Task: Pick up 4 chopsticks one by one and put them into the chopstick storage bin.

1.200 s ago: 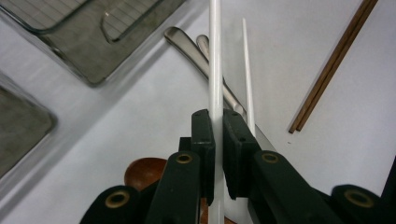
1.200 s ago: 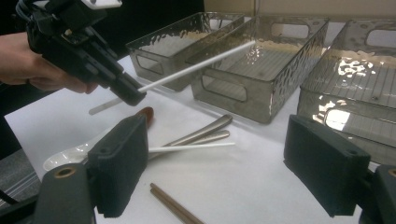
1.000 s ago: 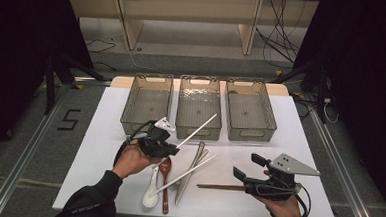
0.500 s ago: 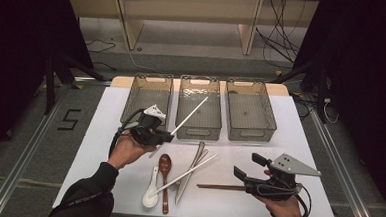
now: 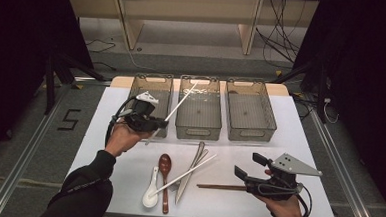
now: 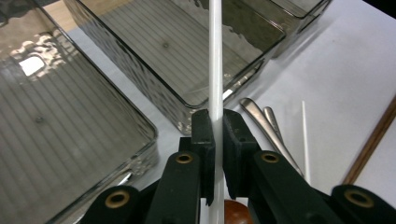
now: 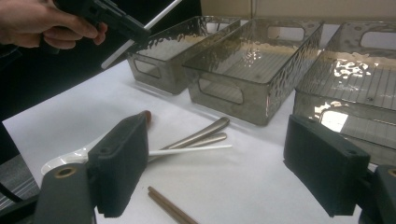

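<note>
Left gripper (image 5: 152, 122) is clamping a white chopstick (image 5: 181, 101) between its pads; in the left gripper view the stick (image 6: 215, 70) is running straight up from the closed jaws, out over the middle bin (image 6: 182, 51). From the high view the gripper is hanging just left of the middle bin (image 5: 198, 131), over the near end of the left bin (image 5: 138, 85), with the stick slanting up and away so that its far tip is sitting above the middle bin's far end. The stick's lower end is poking out below the jaws on the near side.

Right gripper (image 5: 242, 175) is resting low near the table (image 5: 309, 144) edge, well to the near right of the middle bin, jaws standing wide apart and gripping nothing. Its own view is showing both pads (image 7: 119, 163) spread, with the table between them.

Lying loose on the table, near side of the middle bin: a second white chopstick (image 5: 187, 174), two metal handles (image 5: 194, 161), a brown spoon (image 5: 165, 164), a white spoon (image 5: 151, 195), and a brown chopstick (image 5: 219, 186) just beside the right gripper.

Hard to make out: the metal pieces' working ends are blurring under the crossing stick. The left gripper view is cutting off the held stick's top.
</note>
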